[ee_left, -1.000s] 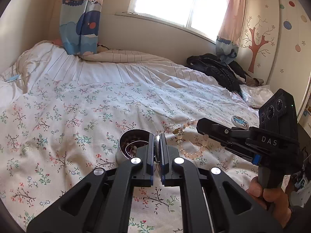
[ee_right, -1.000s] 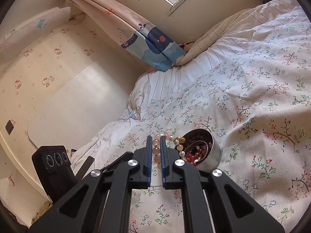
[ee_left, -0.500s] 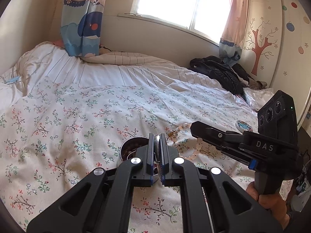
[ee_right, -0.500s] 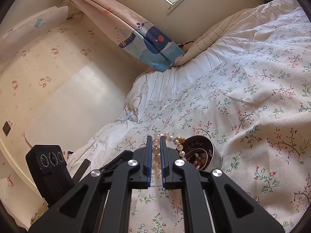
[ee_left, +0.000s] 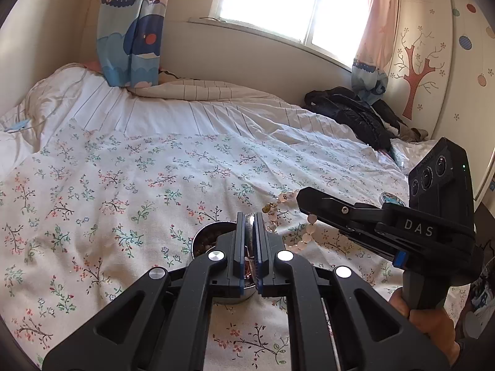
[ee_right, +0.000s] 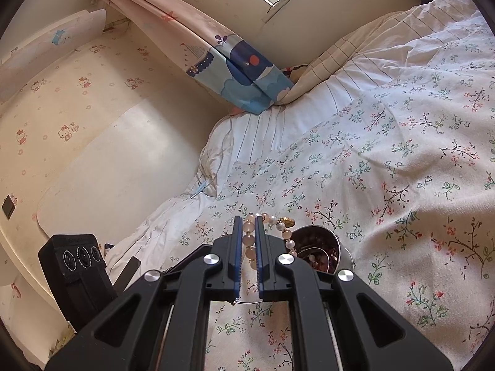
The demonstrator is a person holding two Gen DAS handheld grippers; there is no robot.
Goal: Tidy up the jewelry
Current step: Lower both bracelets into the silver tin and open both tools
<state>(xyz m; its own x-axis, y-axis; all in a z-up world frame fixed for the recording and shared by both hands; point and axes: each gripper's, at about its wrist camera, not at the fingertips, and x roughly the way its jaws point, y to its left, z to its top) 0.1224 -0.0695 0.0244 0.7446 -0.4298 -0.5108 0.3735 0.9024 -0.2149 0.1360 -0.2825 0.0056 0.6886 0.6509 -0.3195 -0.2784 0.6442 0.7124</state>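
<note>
Between the right gripper [ee_right: 248,232] jaws sits the bead bracelet [ee_right: 249,241], clamped.

A bed [ee_left: 154,170] fills most of both views, covered by a white quilt printed with small flowering twigs; its far end is plain white with thin stripes. Across the top of the left wrist view a bright window [ee_left: 278,0] pours in daylight, flanked by pink curtains [ee_left: 130,31] with a blue whale and ship. A wardrobe [ee_left: 433,61] with a tree decal stands at upper right. Dark clothing [ee_left: 349,114] lies heaped on the bed beneath it. Cream wallpaper [ee_right: 77,77] with small cartoon cats fills the right wrist view's left.
</note>
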